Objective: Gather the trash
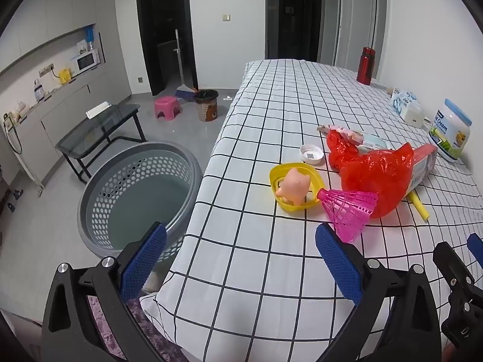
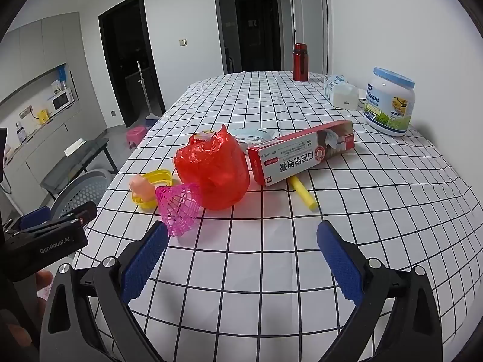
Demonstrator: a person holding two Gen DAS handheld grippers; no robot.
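A crumpled red plastic bag (image 2: 215, 170) lies on the checked tablecloth (image 2: 271, 256), with a pink shuttlecock (image 2: 178, 208) in front of it and a toothpaste box (image 2: 302, 152) behind. A yellow lid (image 1: 297, 185) holds a small peach toy figure (image 1: 294, 185); a white cap (image 1: 311, 154) lies beyond it. A yellow stick (image 2: 302, 192) rests by the box. My left gripper (image 1: 241, 235) stands open over the table's near left edge, empty. My right gripper (image 2: 243, 235) stands open just short of the shuttlecock, empty. A grey perforated basket (image 1: 139, 193) sits on the floor left of the table.
Along the table's right side stand a milk powder jar (image 2: 389, 102), a tissue pack (image 2: 341, 90) and a red bottle (image 2: 300, 61). On the floor are a dark glass side table (image 1: 99, 126), a pink stool (image 1: 167, 107) and a brown bin (image 1: 206, 104).
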